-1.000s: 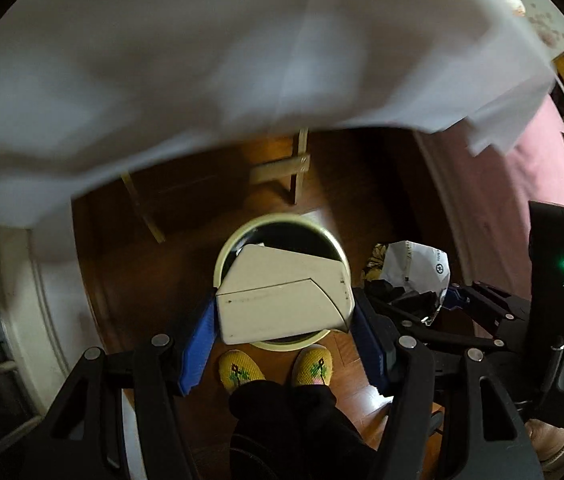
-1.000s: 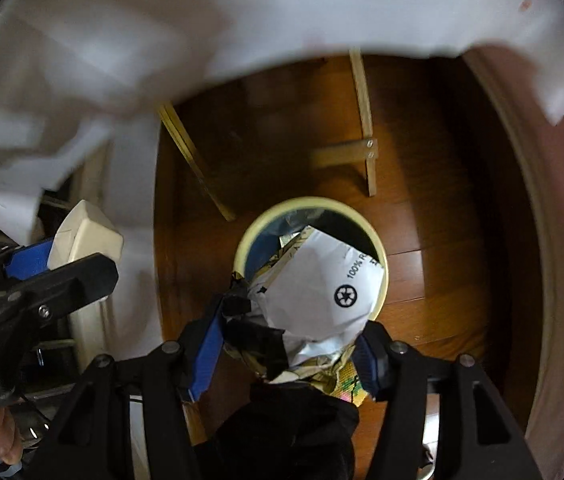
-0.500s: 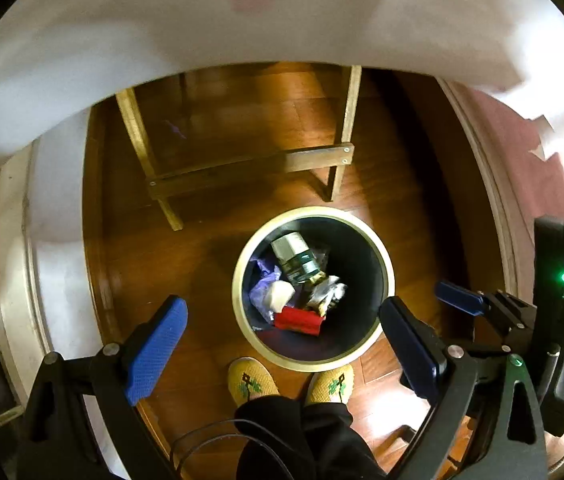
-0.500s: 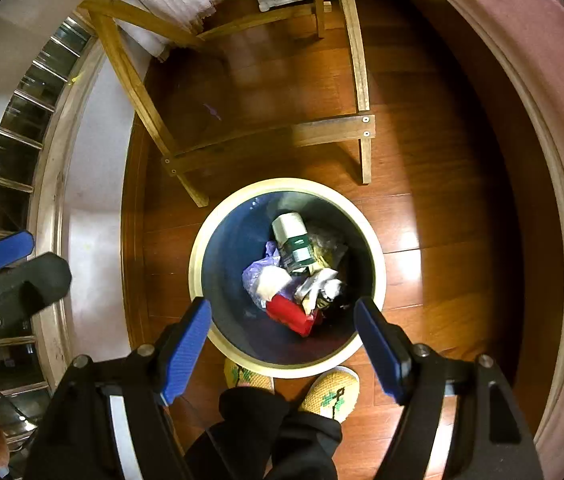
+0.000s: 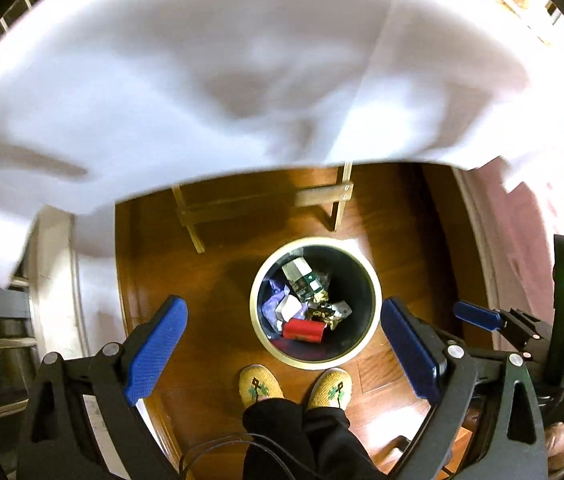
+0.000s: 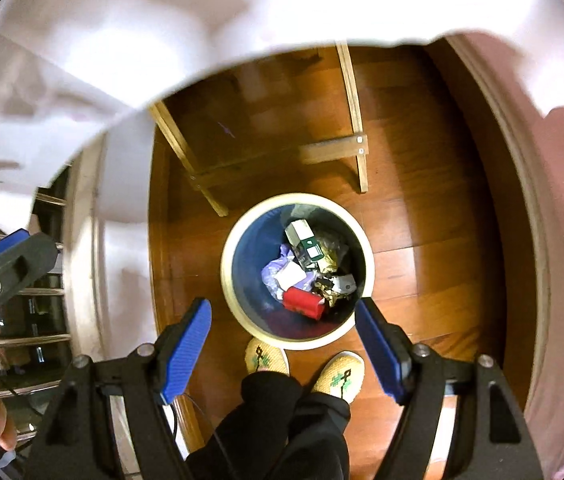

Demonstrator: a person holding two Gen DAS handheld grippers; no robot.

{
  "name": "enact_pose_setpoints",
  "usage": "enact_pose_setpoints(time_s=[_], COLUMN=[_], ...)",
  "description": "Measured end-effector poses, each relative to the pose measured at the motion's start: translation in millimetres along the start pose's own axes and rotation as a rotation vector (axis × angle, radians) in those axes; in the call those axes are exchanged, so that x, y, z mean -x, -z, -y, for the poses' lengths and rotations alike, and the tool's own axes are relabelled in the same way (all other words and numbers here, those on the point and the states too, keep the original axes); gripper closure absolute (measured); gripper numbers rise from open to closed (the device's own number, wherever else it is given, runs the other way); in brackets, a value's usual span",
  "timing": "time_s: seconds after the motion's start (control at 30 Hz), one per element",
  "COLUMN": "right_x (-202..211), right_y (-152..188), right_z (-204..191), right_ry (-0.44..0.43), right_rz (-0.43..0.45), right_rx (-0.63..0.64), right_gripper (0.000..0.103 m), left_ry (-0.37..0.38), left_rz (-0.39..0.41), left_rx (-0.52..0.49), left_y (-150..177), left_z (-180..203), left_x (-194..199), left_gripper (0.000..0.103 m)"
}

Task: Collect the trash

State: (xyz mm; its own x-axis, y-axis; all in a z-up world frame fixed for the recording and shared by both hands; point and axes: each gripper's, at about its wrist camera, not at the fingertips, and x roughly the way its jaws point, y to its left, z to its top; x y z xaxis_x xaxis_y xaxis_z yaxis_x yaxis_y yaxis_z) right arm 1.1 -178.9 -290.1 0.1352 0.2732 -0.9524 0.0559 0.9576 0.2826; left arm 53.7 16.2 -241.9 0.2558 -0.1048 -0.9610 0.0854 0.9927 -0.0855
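cream-rimmed dark bin [image 6: 229, 280] on reddish-brown floor [image 6: 422, 208]. yellow slippers [image 5: 259, 386] (green stitched motif), red packet [image 6: 302, 302], white cloth [image 5: 201, 80].

The floor [image 6: 422, 216] is glossy brown wood, its planks catching warm reflections. The table legs [image 6: 356, 120] are pale, matt wood joined by a rail with metal screws. A white cloth [image 5: 241, 72] hangs smooth and soft at the far side. The bin [image 6: 241, 236] has a smooth cream rim and dark, slightly shiny inside; the trash [image 6: 310, 272] in it looks like crumpled paper, printed card and thin plastic. The slippers [image 5: 259, 386] are knitted yellow fabric. The gripper pads [image 5: 153, 352] are ribbed blue rubber on matt black plastic.
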Motion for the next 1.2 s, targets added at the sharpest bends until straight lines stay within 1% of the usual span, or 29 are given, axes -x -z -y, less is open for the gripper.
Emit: enact_pose_setpoints(time_s=[0.23,0.37,0.5,0.63,0.73,0.83,0.93,1.0,1.2], right_x=[83.8,125.8,166.1,207.9,238.0,267.4,294.6,314.0,357.5], right_y=[-13.4,-23.5,-32.8,-43.2,-54.0,-69.0,-89.9,-110.2,-177.4], right_z=[-9.2,-15.1,-21.6,-27.0,-32.3,-39.0,-46.5,-49.6,-57.8], right_ry=[-0.028,-0.047,-0.059,-0.078,-0.087,-0.085,-0.066,-0.062,-0.069], right_rz=[0.076,0.117,0.164,0.229,0.277,0.335,0.397,0.440,0.524], right_rx=[0.011,0.033,0.070,0.106,0.138,0.190,0.236,0.250,0.256], right_gripper=[0.028,0.028,0.028,0.028,0.028,0.028,0.028,0.028,0.028], left_ry=[-0.022,-0.044,-0.065,-0.089,-0.116,-0.147,-0.158,-0.167,-0.178], left_rz=[0.088,0.144,0.176,0.232,0.268,0.319,0.355,0.369,0.375], left_rx=[-0.047,-0.075,-0.098,-0.116,-0.129,-0.138,-0.136,-0.134,-0.131], left_y=[-19.4,-38.4,-54.8,-73.2,-84.1,-101.1,-120.1,-132.9,-198.1], left_z=[15.2,24.6,35.4,47.0,53.9,56.0,55.1,53.1,29.9], left_x=[84.1,137.5,175.7,220.6,244.9,278.1,299.8,308.7,324.8], left_gripper=[0.006,0.006,0.006,0.006,0.006,0.006,0.006,0.006,0.006])
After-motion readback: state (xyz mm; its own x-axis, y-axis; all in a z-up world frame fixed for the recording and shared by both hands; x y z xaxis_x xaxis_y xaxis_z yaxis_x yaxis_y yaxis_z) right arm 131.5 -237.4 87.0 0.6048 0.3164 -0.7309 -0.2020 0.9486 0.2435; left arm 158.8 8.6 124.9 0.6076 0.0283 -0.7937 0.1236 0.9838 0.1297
